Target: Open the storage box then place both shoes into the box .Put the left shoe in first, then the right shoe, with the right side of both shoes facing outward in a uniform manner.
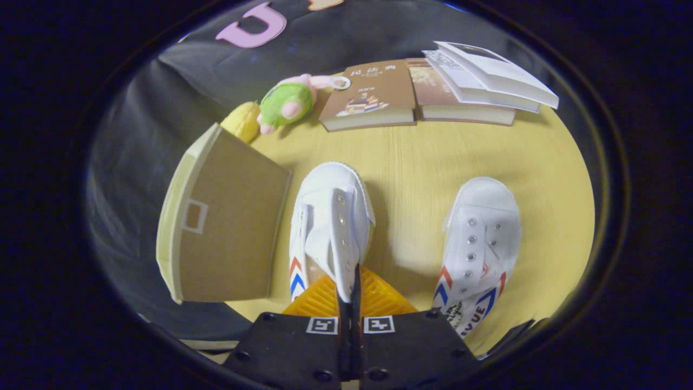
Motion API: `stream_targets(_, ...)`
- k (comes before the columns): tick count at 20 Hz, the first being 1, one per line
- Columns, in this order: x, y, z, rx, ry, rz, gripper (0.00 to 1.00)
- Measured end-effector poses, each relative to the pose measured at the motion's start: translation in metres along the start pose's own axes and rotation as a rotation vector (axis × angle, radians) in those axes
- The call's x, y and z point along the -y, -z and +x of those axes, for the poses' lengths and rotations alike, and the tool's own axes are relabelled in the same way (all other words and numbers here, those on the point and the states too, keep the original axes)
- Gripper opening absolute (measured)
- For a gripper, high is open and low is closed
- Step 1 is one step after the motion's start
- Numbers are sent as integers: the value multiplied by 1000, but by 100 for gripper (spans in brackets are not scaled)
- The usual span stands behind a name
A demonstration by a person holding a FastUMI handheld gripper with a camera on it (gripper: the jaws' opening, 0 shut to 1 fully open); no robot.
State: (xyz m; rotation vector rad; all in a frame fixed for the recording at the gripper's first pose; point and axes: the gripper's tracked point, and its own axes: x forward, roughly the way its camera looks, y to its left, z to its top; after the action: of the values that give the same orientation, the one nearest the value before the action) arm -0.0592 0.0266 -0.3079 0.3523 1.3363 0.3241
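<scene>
A yellow table (411, 157) carries the closed cardboard storage box (227, 227). Right of it, the gripper (351, 303) points forward, fingers pinched on one white shoe (330, 216); the other shoe (479, 238) lies apart.

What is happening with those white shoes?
A person is packing shoes with a hand-held gripper. Its fingers are closed tight on the tongue of one white shoe, which sits just ahead of them. The cardboard storage box stands right beside that shoe with its lid up. The other white shoe lies on the yellow table, apart from the gripper. Beyond them are some books and a plush toy. Neither shoe is in the box yet.
</scene>
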Motion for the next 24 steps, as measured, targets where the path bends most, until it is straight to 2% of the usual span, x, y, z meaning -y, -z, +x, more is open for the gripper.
stream_targets(3, -18, -16, -26, 43, -19, 45, 3)
stream_targets(11, -96, -47, -74, 156, -77, 58, 4)
stream_targets(17, -166, -56, -74, 190, -126, 20, 4)
stream_targets(24, -237, -47, -41, 153, -170, -28, 4)
